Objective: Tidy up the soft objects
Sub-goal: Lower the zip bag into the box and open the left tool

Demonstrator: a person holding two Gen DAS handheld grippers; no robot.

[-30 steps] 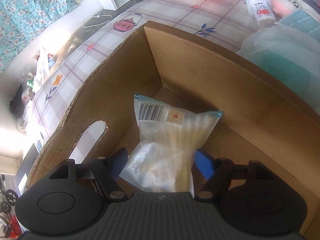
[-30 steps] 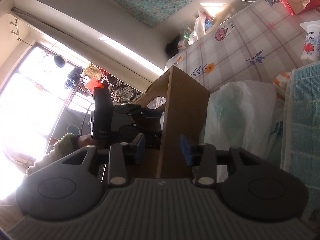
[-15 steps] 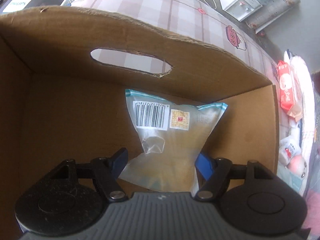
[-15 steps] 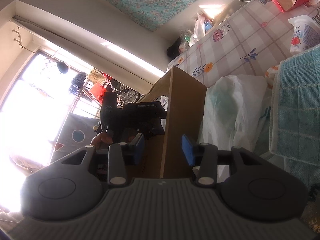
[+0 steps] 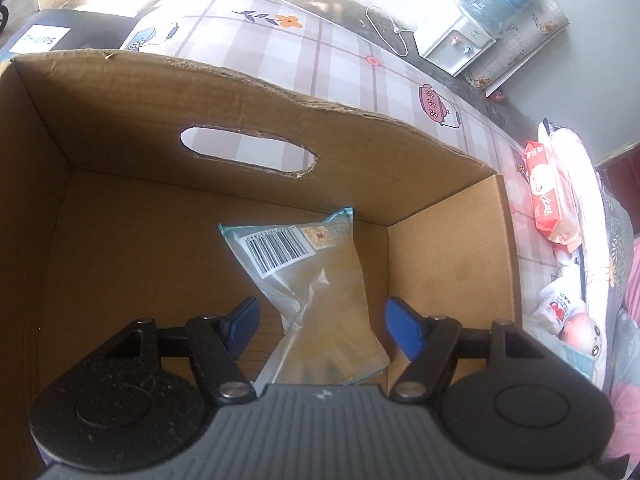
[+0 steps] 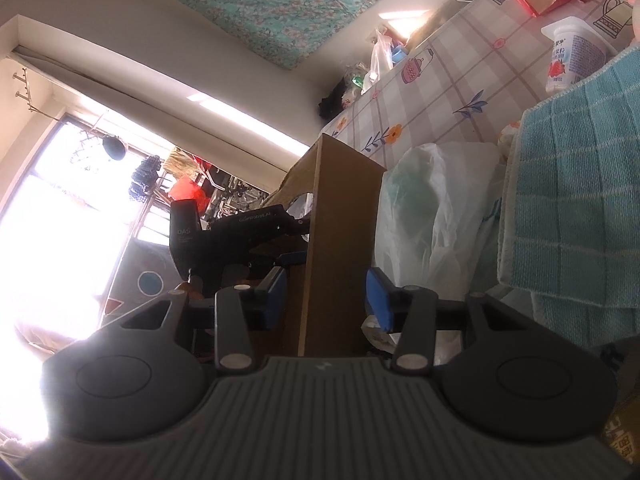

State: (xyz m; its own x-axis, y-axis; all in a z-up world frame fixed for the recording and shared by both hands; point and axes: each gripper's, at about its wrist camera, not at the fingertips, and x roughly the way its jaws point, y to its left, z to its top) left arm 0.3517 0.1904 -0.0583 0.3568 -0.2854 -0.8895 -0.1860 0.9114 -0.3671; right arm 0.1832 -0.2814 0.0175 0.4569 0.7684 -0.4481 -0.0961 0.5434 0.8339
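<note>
My left gripper (image 5: 320,320) points down into the cardboard box (image 5: 448,264), near the corner right of the handle hole. A clear plastic packet (image 5: 316,280) with a barcode label lies between its blue pads (image 5: 242,318), slanted to the left. The jaws are closing, but a strip of box floor shows on each side of the packet. In the right wrist view the box's near wall (image 6: 340,240) stands between the fingers of my right gripper (image 6: 326,296). Its jaws are opening and the left pad stands clear of the wall. The left tool's black housing (image 6: 224,232) reaches into the box behind the wall.
A teal checked towel (image 6: 572,184) and a white plastic bag (image 6: 432,200) lie against the box's outer side. On the checked tablecloth (image 5: 320,60) are a yoghurt bottle (image 6: 572,60), a red wipes pack (image 5: 548,192) and a pink plush toy (image 5: 580,328). A white appliance (image 5: 456,44) stands beyond.
The left wrist has rolled, so the wall with the handle hole now runs across the top. The packet has slanted left and gaps show beside the pads. The right fingers have spread slightly.
</note>
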